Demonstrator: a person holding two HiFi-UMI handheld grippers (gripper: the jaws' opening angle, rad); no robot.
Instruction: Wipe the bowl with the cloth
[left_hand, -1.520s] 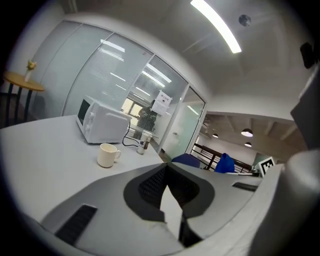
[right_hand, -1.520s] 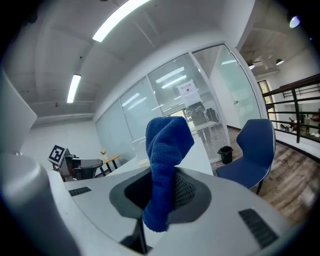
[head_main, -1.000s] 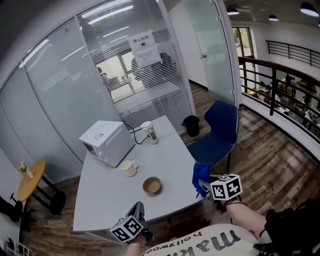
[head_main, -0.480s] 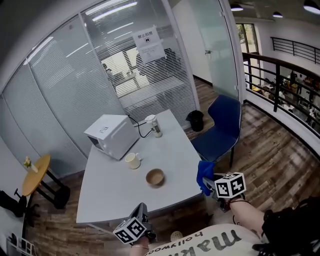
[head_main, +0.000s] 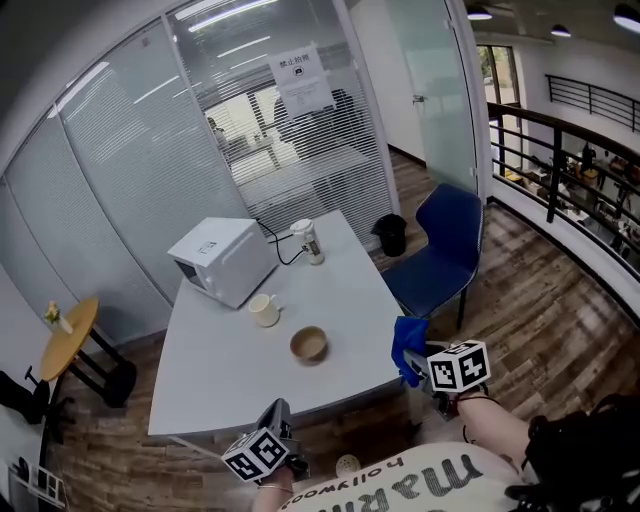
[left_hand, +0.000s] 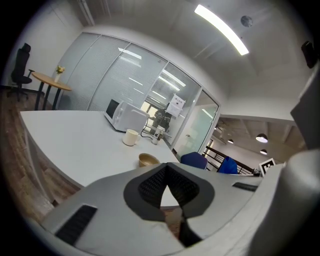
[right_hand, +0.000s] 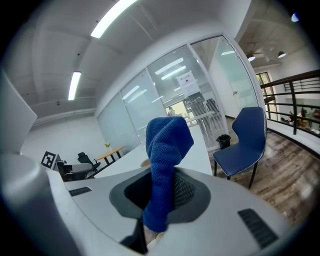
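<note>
**Cloth gripped, bowl waiting on the counter**

The right tool (head_main: 412, 362) is clamped on the blue cloth (head_main: 405, 343), which stands up out of its jaws in a loose bunch. It hangs off the near right edge of the counter (head_main: 220, 370). Holding the cloth by its lower end leaves a soft free wad ahead of the jaws, which looks like the part meant to do the rubbing.

The left tool (head_main: 277, 418) is fully closed with nothing in it, and sits low off the counter's near edge. It is probably kept free to steady the dish.

The bowl (head_main: 308, 344) rests upright near the middle of the counter, well apart from both tools. A pale mug (head_main: 264, 310) stands just beyond it to the left, and a white box (head_main: 222, 260) sits further back. Wiping has not begun. The cloth would first have to travel left and forward to the bowl's rim.
</note>
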